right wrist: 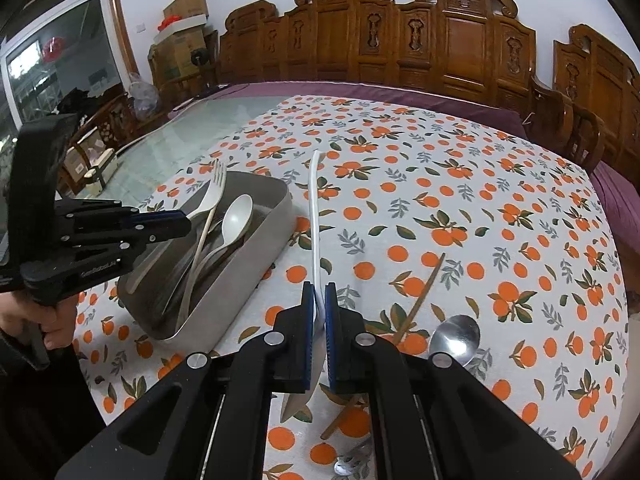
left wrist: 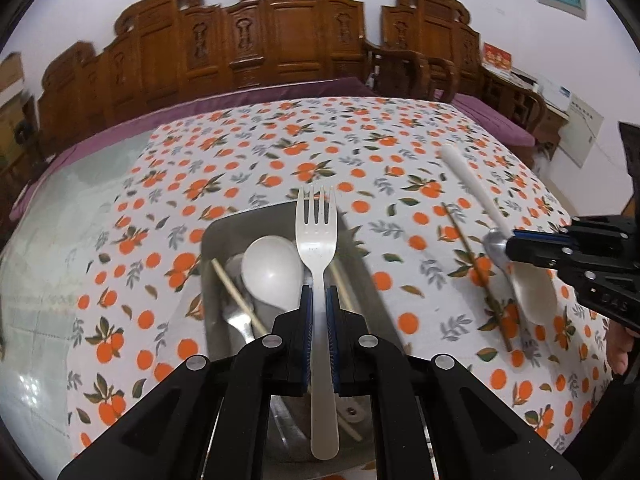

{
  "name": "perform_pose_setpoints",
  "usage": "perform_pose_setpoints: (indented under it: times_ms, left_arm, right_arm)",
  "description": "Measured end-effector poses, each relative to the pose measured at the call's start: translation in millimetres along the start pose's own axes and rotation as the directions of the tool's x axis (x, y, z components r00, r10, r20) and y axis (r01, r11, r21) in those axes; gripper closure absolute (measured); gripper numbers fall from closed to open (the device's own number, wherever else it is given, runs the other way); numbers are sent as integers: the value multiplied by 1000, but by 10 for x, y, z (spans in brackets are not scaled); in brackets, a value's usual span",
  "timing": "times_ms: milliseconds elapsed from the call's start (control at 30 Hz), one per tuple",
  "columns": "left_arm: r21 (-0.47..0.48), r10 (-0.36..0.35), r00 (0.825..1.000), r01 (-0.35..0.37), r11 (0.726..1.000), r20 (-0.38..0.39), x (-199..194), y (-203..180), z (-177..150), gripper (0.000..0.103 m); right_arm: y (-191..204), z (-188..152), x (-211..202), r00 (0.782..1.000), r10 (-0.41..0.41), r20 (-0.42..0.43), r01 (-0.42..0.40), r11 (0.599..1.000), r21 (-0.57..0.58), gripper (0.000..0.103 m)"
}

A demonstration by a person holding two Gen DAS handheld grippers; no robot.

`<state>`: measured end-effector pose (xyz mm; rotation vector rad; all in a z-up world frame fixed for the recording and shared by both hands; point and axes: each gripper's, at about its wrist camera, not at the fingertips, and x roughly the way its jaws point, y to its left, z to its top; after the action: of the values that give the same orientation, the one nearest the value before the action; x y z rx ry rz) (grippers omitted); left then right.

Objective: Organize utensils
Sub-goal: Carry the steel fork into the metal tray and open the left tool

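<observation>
My left gripper [left wrist: 319, 300] is shut on a white plastic fork [left wrist: 318, 240] and holds it above a grey metal tray [left wrist: 208, 236]. The tray holds a white spoon [left wrist: 272, 270], chopsticks [left wrist: 236, 296] and a metal fork. In the right wrist view the tray [right wrist: 256, 264] sits at the left with the left gripper [right wrist: 182, 222] over it. My right gripper [right wrist: 319, 300] is shut on a long white-handled spoon [right wrist: 315, 216], edge-on above the cloth. It shows in the left wrist view [left wrist: 476, 184] at the right, with the right gripper [left wrist: 510, 246].
A brown chopstick [right wrist: 420, 300] and a metal spoon [right wrist: 456, 338] lie on the orange-print tablecloth [right wrist: 480, 200] right of my right gripper. Bare glass tabletop [right wrist: 192, 136] lies to the far left. Carved wooden chairs [right wrist: 440, 40] stand behind the table.
</observation>
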<state>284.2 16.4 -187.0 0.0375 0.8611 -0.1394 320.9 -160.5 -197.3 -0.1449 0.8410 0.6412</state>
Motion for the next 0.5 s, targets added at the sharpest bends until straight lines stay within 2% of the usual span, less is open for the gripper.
perform_pose_setpoints:
  times_ms: [233,500]
  left_arm:
    - [-44,6,999,-8,999,-37,146,210,-84,97]
    - [-51,9,997,-13,999,-75,291,272,-153,97]
  right_arm:
    - [56,13,71,1000,5,-11,-5,1000,-9,96]
    - [199,12,139,1000,22,-22,-23,999,-34,96]
